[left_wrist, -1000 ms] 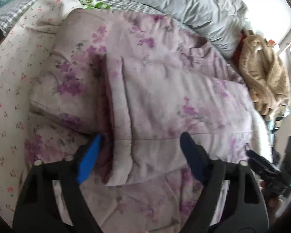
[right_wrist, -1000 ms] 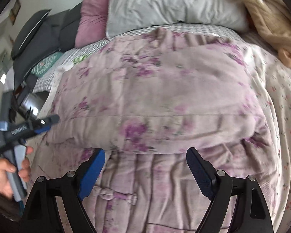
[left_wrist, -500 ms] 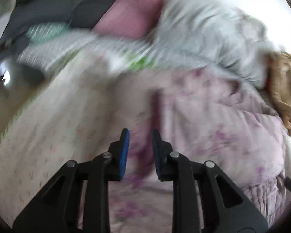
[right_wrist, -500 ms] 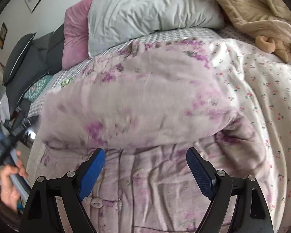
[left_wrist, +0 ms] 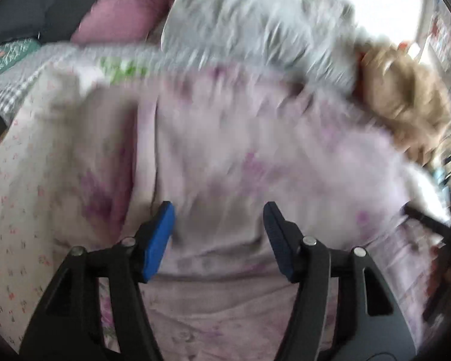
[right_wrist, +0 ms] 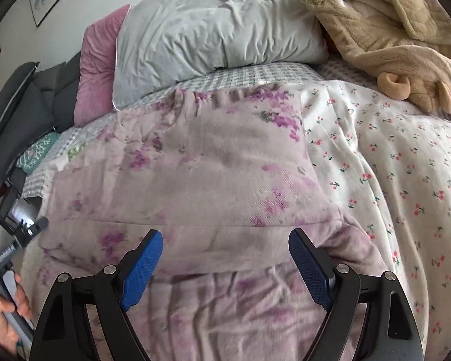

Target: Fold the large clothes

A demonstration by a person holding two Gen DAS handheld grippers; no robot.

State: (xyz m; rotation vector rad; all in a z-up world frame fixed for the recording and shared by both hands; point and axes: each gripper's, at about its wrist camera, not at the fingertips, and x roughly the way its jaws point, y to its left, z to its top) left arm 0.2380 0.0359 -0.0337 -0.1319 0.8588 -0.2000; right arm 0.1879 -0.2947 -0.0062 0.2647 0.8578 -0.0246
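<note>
A pale pink garment with purple flowers (right_wrist: 213, 186) lies folded over itself on the bed; it also shows, blurred, in the left wrist view (left_wrist: 249, 150). My left gripper (left_wrist: 218, 237) is open and empty, just above the near folded edge. My right gripper (right_wrist: 225, 266) is open and empty, its blue pads (right_wrist: 141, 273) straddling the near edge of the upper fold. The left gripper and the hand that holds it show at the left edge of the right wrist view (right_wrist: 12, 258).
A cherry-print sheet (right_wrist: 406, 180) covers the bed on the right. A grey pillow (right_wrist: 213, 27) and a pink pillow (right_wrist: 99, 63) lie at the head. A tan fleece garment (right_wrist: 391, 30) is heaped at the far right. Dark bags (right_wrist: 24, 96) stand left.
My left gripper closed half a second ago while swinging left, and has opened again and swung back over the garment. The right gripper has stayed open and drawn back, tilting up.
</note>
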